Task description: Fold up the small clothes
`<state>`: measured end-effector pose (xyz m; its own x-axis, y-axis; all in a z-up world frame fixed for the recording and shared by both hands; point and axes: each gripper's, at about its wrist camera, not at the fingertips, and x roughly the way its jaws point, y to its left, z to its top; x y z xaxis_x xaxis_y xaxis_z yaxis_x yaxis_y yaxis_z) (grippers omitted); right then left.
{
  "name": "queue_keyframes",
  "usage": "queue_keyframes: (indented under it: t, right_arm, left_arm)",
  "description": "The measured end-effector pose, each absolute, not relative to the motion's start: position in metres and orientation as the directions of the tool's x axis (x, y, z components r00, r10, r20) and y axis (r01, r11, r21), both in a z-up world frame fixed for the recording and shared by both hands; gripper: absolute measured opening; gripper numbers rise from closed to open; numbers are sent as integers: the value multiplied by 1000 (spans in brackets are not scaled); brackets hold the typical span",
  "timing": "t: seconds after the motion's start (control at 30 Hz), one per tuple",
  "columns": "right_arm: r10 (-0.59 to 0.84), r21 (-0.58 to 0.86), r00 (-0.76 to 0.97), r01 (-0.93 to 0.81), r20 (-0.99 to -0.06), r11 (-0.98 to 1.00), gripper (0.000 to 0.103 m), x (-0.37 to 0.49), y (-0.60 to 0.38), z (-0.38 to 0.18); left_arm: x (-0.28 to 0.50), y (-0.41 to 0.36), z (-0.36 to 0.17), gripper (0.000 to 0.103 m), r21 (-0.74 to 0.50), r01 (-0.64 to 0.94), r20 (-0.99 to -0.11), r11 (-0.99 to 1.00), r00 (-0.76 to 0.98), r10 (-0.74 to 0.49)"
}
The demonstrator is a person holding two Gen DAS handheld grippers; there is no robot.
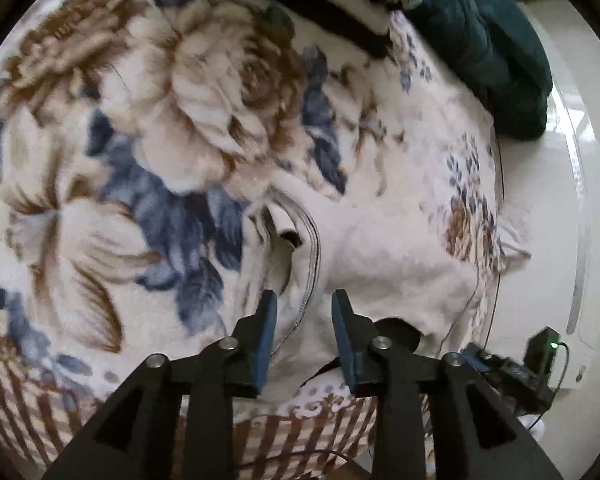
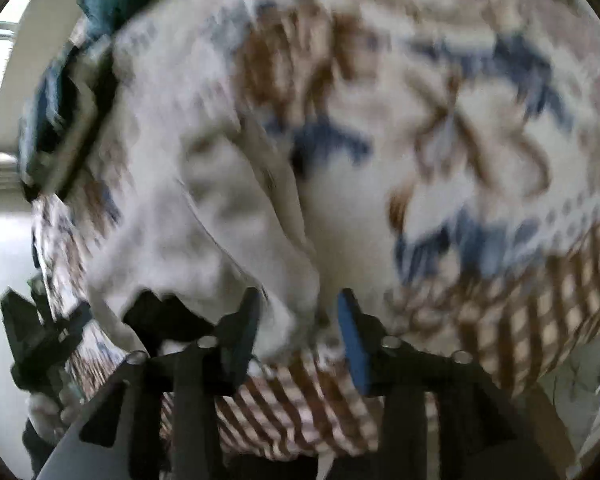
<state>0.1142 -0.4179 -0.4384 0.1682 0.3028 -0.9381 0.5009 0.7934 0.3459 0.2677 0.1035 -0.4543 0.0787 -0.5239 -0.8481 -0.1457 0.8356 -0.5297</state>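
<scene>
The white garment (image 1: 380, 248) lies crumpled on the floral blanket (image 1: 120, 140) of a bed, just ahead of both pairs of tongs, its stitched hem running between the fingers of the left tongs (image 1: 304, 300). Those tongs are spread, with cloth in the gap but not gripped, probably lined up to catch the hem as an edge to fold along. The right tongs (image 2: 298, 300) are spread too, a bunched end of the same white garment (image 2: 204, 216) reaching in between them; heavy blur hides whether the fingers touch it. Having one pair at each end looks meant to let the piece be lifted and laid flat. Far ahead and to the right of the left tongs a dark green bundle of cloth (image 1: 484, 40) sits at the blanket's edge, well apart from the garment. No basket, box or other container shows in either view, so nothing is held in one
</scene>
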Motion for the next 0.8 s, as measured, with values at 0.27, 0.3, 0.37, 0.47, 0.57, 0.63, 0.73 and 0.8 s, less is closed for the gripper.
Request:
queue_keyframes:
  t: [0.27, 0.3, 0.37, 0.47, 0.57, 0.63, 0.73, 0.8]
  right_arm:
    - [424, 479, 229, 516, -876, 711, 50, 195, -419, -459]
    - [437, 473, 199, 516, -877, 714, 44, 204, -414, -467]
    - [396, 446, 212, 515, -894, 732, 14, 211, -409, -473]
    - [301, 374, 223, 525, -927, 765, 10, 217, -416, -476]
    - [291, 338, 175, 553, -941, 762, 6, 220, -422, -494]
    - [330, 361, 158, 551, -931, 753, 7, 222, -422, -499]
    - [399, 438, 194, 535, -896, 723, 32, 224, -431, -487]
    - [428, 491, 245, 522, -870, 698, 66, 218, -441, -476]
  left_arm:
    - [314, 77, -482, 26, -490, -136, -872, 861, 83, -483]
    - [317, 73, -483, 26, -474, -112, -879, 873, 107, -464]
    - [321, 69, -487, 11, -438, -72, -895, 896, 134, -426]
    - [325, 69, -500, 10, -415, -49, -904, 908, 140, -405]
    - [325, 71, -510, 10, -419, -52, -903, 907, 128, -410]
    - [326, 75, -506, 14, -443, -68, -893, 894, 121, -433]
    - [323, 90, -488, 22, -499, -104, -863, 860, 152, -483]
    - [318, 104, -478, 44, -523, -106, -844, 846, 202, -497]
